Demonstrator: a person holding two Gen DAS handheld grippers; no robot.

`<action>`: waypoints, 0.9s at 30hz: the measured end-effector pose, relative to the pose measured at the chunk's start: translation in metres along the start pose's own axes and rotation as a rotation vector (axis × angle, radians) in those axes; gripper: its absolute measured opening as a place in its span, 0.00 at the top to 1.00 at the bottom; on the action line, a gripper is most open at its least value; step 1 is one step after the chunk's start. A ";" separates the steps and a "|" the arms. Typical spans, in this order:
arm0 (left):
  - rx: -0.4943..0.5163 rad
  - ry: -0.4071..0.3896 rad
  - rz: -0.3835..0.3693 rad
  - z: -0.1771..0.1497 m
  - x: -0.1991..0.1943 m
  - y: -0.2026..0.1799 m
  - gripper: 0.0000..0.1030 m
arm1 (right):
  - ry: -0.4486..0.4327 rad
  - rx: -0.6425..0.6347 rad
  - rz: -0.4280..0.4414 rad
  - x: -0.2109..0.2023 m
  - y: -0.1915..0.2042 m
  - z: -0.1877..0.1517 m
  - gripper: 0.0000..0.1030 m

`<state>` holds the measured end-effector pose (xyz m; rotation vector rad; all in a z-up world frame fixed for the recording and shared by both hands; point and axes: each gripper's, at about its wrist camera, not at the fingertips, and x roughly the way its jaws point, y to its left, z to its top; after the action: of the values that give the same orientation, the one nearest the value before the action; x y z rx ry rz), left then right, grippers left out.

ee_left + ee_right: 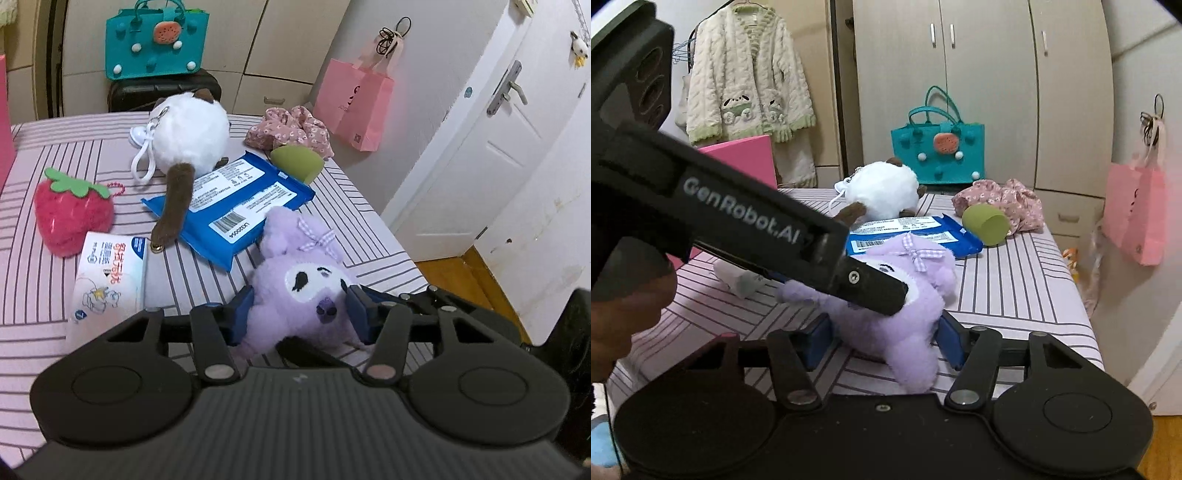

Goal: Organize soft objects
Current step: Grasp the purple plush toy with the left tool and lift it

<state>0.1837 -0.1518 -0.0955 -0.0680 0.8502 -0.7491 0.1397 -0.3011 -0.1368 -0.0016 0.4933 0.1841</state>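
Pink striped bedding [369,206] covers the bed where everything lies, with pale wardrobe doors [979,92] behind it and a white door [498,129] off to one side. Both grippers meet on the purple plush toy [295,291] near the bed's front edge. The left gripper [301,314] has its blue pads pressed into the toy's sides at face level, clamped on it, with the bow on the toy's head just beyond the fingertips. The right gripper [882,339] has the toy's lower body between its blue pads; the pad on one side touches the fur, while the other stands just beside it with a sliver of bedding showing, so I cannot tell whether it truly grips. In the right wrist view the left gripper's black finger crosses over the toy's face. Just past the toy lies a blue packet [236,206], with a white round plush [192,136] resting partly on it, its brown tail trailing toward the left gripper. To that gripper's left sit a white tissue pack [107,277] and a red strawberry plush [72,218]. Farther ahead are a green cup [986,224] on its side, touching a floral cloth [1001,203], and a teal bag [938,151].
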 end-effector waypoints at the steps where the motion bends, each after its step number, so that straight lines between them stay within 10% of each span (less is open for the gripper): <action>1: -0.008 -0.001 -0.002 -0.001 0.000 0.001 0.49 | -0.002 0.001 -0.003 0.000 0.001 0.000 0.37; 27: -0.034 0.028 -0.023 -0.021 -0.049 -0.003 0.50 | 0.013 -0.082 0.084 -0.042 0.034 0.008 0.39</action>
<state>0.1460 -0.1182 -0.0764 -0.0980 0.8900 -0.7591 0.1013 -0.2750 -0.1083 -0.0625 0.4988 0.2868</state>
